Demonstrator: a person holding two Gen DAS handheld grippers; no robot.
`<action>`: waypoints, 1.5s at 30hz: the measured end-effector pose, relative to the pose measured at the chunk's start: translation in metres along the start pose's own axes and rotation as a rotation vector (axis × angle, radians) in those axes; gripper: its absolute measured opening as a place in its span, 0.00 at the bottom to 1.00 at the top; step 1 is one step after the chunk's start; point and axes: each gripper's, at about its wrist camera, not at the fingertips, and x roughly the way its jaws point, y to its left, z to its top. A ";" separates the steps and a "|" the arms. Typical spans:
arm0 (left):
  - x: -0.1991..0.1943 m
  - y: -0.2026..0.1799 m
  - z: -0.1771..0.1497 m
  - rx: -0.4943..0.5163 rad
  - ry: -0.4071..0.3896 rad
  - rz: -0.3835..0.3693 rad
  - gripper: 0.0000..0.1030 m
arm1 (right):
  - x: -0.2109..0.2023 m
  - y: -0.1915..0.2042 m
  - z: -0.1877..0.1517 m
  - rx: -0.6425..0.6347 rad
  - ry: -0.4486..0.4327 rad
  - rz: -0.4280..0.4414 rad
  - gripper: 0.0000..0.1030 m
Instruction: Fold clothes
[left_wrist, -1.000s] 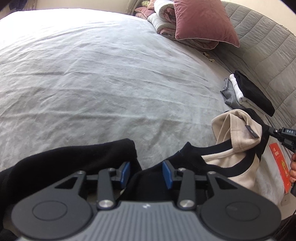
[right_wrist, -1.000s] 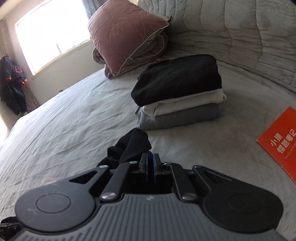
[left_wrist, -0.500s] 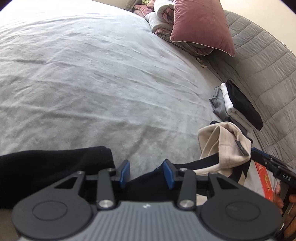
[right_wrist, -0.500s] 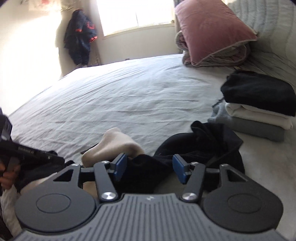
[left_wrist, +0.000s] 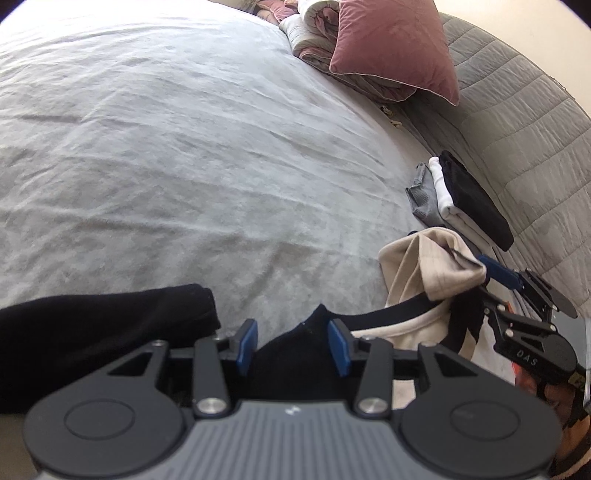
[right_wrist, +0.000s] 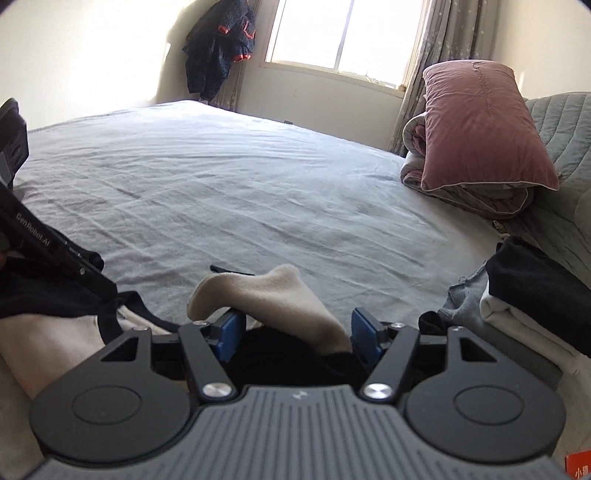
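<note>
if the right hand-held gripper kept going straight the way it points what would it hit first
Most likely the beige and black garment, bunched between the opening jaws of the right hand-held gripper. Beyond it lies only the bare grey bedsheet, though depth is hard to judge.

The bed wears a matt, finely wrinkled grey cloth sheet. The pillow looks like soft pink velvet. The headboard is quilted grey fabric. The garment is soft beige and black knit.

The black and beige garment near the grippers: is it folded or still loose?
Loose. The garment lies bunched in uneven humps, unlike the flat stack beside it.
</note>
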 end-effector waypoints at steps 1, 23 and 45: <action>0.000 0.000 0.000 0.003 0.004 -0.004 0.42 | 0.002 -0.003 0.003 0.029 -0.004 0.002 0.65; -0.018 0.017 -0.007 -0.012 0.005 -0.045 0.40 | -0.009 -0.091 -0.013 0.507 0.033 0.095 0.52; -0.056 -0.013 -0.043 0.102 -0.147 -0.021 0.10 | -0.021 -0.043 -0.023 0.295 0.076 0.233 0.11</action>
